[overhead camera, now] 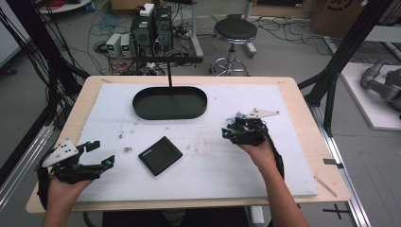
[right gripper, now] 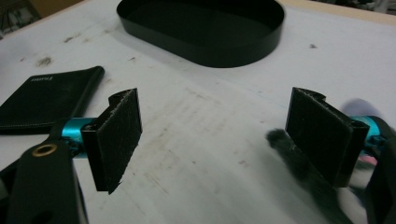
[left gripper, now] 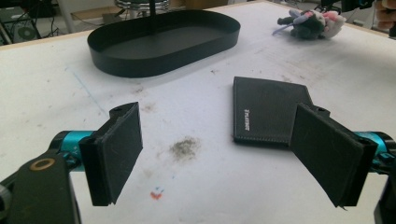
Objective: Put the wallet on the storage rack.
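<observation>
Left gripper (overhead camera: 101, 152) jaws wide near wallet (overhead camera: 160, 155); tray (overhead camera: 169, 102) empty.

The left gripper (overhead camera: 101, 153) sits at the table's 8 o'clock, jaws spread wide and pointing toward 2 o'clock, held from below by the left hand (overhead camera: 64, 187). The right gripper (overhead camera: 231, 130) sits at 3 o'clock, jaws wide apart, pointing toward 10 o'clock, gripped by the right hand (overhead camera: 260, 151).
</observation>
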`<move>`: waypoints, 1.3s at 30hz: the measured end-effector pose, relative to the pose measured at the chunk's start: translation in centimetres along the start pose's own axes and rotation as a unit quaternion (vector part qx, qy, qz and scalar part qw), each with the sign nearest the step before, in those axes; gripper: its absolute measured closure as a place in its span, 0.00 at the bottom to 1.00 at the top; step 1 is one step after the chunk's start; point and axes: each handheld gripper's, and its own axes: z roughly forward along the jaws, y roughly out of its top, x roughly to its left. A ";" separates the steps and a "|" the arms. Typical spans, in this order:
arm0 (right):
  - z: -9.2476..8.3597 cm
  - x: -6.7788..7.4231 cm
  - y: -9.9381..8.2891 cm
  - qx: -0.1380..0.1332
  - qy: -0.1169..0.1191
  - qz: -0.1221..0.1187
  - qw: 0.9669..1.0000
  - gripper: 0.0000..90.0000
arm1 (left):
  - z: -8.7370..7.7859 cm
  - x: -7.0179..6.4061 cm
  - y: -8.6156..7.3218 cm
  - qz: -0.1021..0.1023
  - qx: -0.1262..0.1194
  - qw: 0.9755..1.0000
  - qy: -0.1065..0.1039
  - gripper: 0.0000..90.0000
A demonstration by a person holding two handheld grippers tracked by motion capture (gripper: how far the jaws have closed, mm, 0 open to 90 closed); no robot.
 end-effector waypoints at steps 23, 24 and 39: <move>9.9 7.4 3.4 0.073 0.096 -0.063 0.991 0.21 | -1.6 0.4 -1.2 -0.017 0.005 1.000 0.003 0.19; 10.2 7.6 3.4 0.079 0.100 -0.062 0.990 0.21 | -1.5 0.4 -1.2 -0.017 0.006 1.000 0.000 0.19; 14.4 10.7 2.2 0.140 0.137 -0.056 0.979 0.21 | -1.4 0.3 -1.2 -0.012 0.008 1.000 -0.001 0.19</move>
